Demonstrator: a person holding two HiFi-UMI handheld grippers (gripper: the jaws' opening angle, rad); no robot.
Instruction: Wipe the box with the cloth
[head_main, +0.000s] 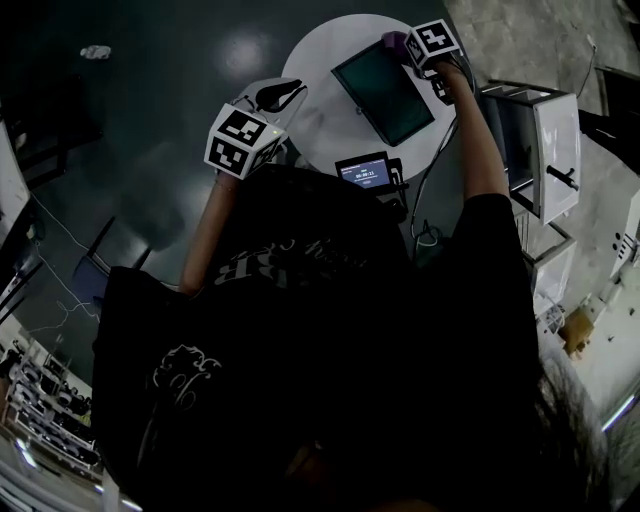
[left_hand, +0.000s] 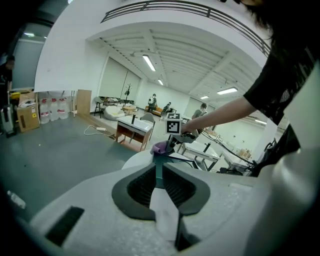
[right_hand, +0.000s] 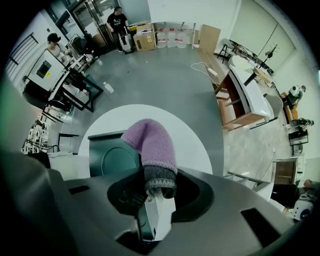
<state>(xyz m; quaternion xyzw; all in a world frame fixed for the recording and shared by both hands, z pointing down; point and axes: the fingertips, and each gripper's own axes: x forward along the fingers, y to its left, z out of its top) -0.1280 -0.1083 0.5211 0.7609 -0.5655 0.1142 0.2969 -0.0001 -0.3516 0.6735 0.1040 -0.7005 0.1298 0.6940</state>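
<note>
Your right tongs (right_hand: 151, 196) are pale grey with black pads. The fuzzy purple cloth (right_hand: 149, 145) in them ends in a dark grey band edged with a pale zigzag. The flat dark green box (head_main: 383, 92) has a faint circle on its face and lies on the round white bench (head_main: 325, 135). The marker cubes (head_main: 243, 140) are white with black squares. Your sleeve (head_main: 490, 230) is black.
</note>
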